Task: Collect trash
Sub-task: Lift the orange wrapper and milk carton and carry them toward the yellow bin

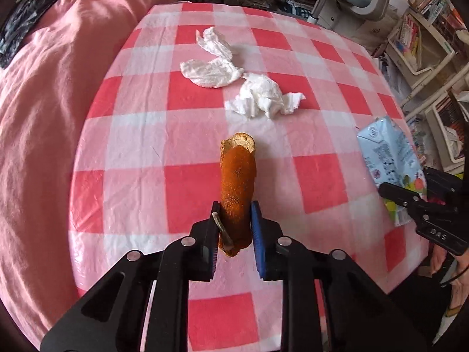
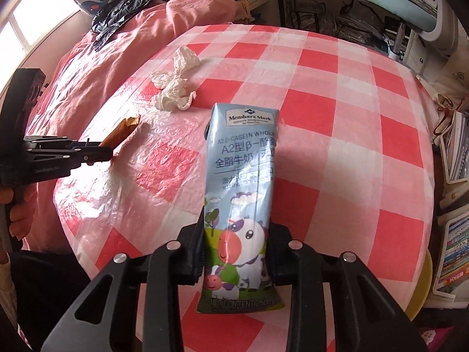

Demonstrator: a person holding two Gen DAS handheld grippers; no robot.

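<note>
A dried, rolled orange peel juts forward from my left gripper, whose pads are shut on its lower end just above the red-and-white checked tablecloth. My right gripper is shut on a flattened blue milk carton with a cartoon cow, held lengthwise over the table. Each view shows the other side: the carton in the right gripper at the right edge, and the peel in the left gripper at the left. Two crumpled white tissues lie further back on the cloth.
A pink blanket covers a bed along the table's left side, with a black plastic bag on it. A pale office chair stands behind the table. Cluttered shelves and stacked books line the right.
</note>
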